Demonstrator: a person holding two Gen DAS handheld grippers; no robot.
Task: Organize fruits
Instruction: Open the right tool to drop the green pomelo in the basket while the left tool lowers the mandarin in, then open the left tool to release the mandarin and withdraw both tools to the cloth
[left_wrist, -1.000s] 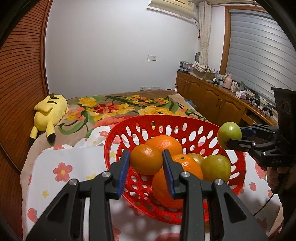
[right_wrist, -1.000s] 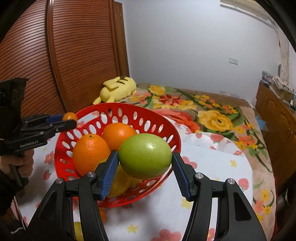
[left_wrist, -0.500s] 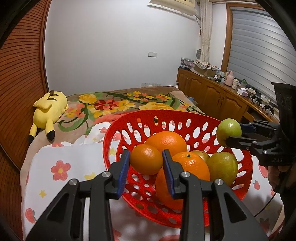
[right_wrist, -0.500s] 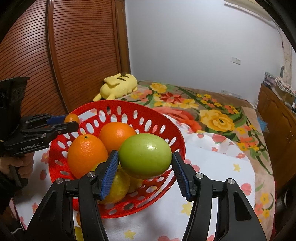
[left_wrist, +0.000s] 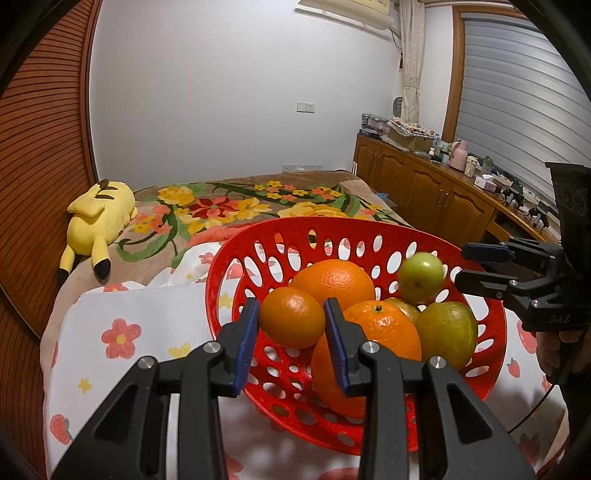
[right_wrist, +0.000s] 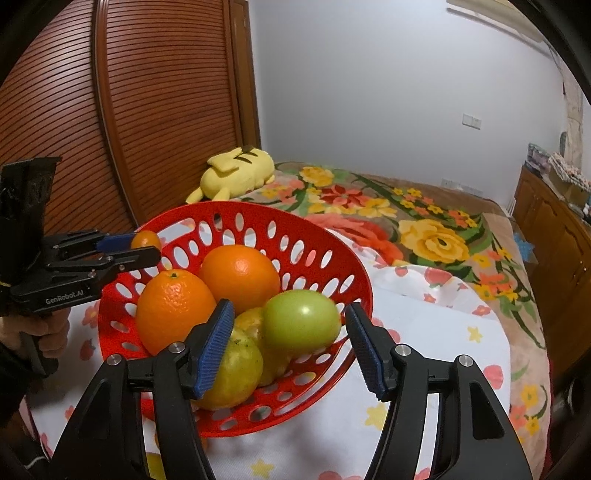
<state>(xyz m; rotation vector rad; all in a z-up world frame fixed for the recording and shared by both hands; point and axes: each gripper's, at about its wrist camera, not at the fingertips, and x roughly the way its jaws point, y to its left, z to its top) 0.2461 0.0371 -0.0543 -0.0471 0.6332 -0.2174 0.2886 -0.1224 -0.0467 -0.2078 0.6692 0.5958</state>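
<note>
Change at right gripper: the jaws of the right gripper (right_wrist: 290, 345) are opening; 0.5 s ago the green fruit (right_wrist: 301, 322) was clamped between both blue pads, and a gap is now seen on each side of it.
Change at green fruit: it is blurred at its edges and has left the pads; in the left wrist view it (left_wrist: 421, 272) is seen clear of the right gripper's tips (left_wrist: 466, 264), above the pile in the basket, where 0.5 s ago it sat at those tips.
Change at left gripper: none is seen; the left gripper (left_wrist: 291, 324) stays clamped on the small mandarin (left_wrist: 291, 317), as in both earlier frames.
Tool state, right: jaws apart, nothing pressed.
Tool state, left: pads closed on the small mandarin, held over the near-left rim of the basket.
Fruit location: 2 large oranges (right_wrist: 173, 310) (right_wrist: 240, 275) and 2 yellow-green citrus fruits (right_wrist: 232, 373) are held in the red perforated basket (right_wrist: 258, 218); a third is partly hidden.
Basket location: the basket rests on a white flower-print cloth (right_wrist: 424, 325) spread over a floral blanket (right_wrist: 432, 236).
Writing, left gripper body: "GenRobot.AI" (right_wrist: 64, 297) is read in the right wrist view.
Writing, right gripper body: a short mark (left_wrist: 554, 319) is seen in the left wrist view, too small to be read.
Background: a yellow plush toy (left_wrist: 101, 218) lies on the blanket beside a slatted wooden door (right_wrist: 159, 92).
</note>
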